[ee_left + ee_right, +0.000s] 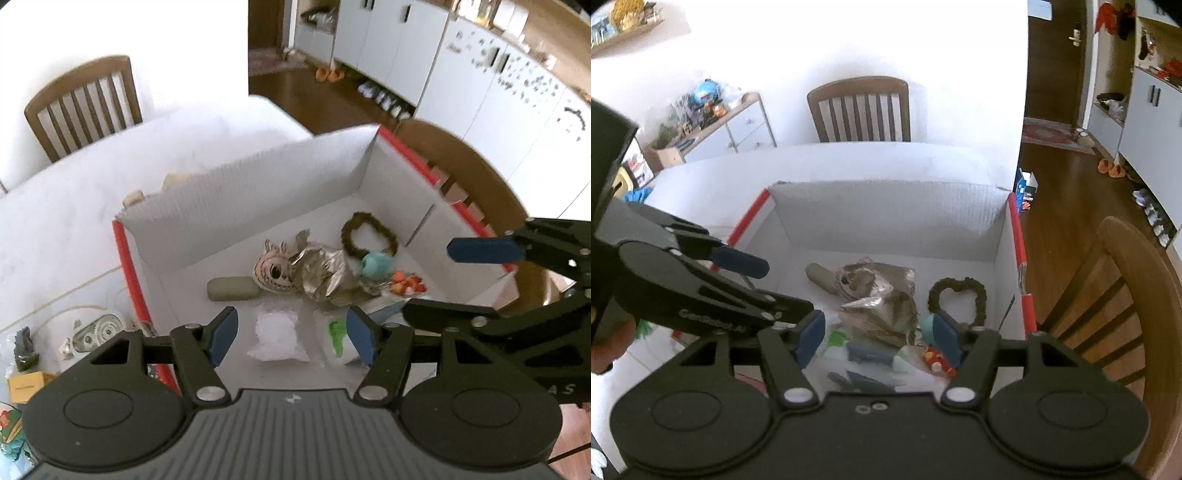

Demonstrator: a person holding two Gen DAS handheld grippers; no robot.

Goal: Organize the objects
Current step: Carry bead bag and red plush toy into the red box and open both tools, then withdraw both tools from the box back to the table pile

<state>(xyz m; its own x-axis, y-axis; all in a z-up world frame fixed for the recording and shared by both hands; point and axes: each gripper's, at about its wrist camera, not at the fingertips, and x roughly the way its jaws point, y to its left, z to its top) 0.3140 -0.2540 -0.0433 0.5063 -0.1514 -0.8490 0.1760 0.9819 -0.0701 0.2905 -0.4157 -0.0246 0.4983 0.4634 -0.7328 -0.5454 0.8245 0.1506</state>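
A white cardboard box (258, 192) with red edges stands on the white table; it also shows in the right wrist view (886, 218). Inside lie a green case (232, 288), a foil toy packet with a face (295, 273), a dark ring scrunchie (369, 236), a teal toy (376, 264), an orange-red toy (408, 282) and clear bags (277, 336). My left gripper (291, 338) is open and empty above the box's near side. My right gripper (877, 338) is open and empty over the box, beside the left one (738, 262).
Small items lie on the table left of the box: a round metal piece (98, 330), a yellow box (26, 386), a dark green figure (24, 349). Wooden chairs stand at the far side (860, 109) and right side (1126, 314) of the table.
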